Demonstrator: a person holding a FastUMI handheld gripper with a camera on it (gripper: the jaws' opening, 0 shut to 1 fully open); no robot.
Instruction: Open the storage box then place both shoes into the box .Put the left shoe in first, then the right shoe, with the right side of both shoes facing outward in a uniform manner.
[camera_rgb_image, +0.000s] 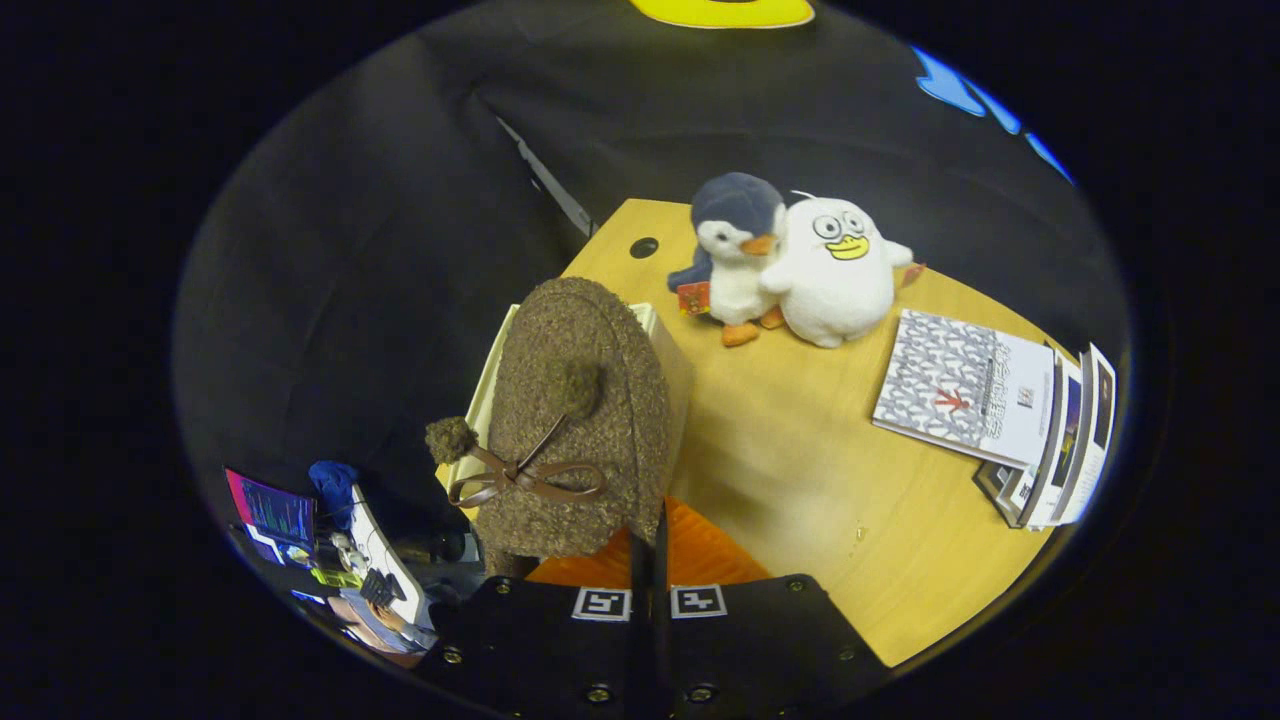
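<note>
A brown fuzzy shoe (580, 430) with two pompoms and a thin bow hangs just ahead of my fingers, its upper facing the camera. My gripper (648, 525) is nearly closed, with both fingers pressed on the shoe's near edge. Behind the shoe stands the cream storage box (675, 360) at the left edge of the wooden table (800, 470). Only the box's side rims show past the shoe, and its inside is hidden. I cannot tell whether this is the left or the right shoe.
A blue penguin plush (735, 250) and a white duck plush (835, 270) sit together at the back of the table. Books (965, 385) lie at the right, with a stack (1060, 450) beside them. A laptop (270, 510) sits on a lower desk beyond the table's left edge.
</note>
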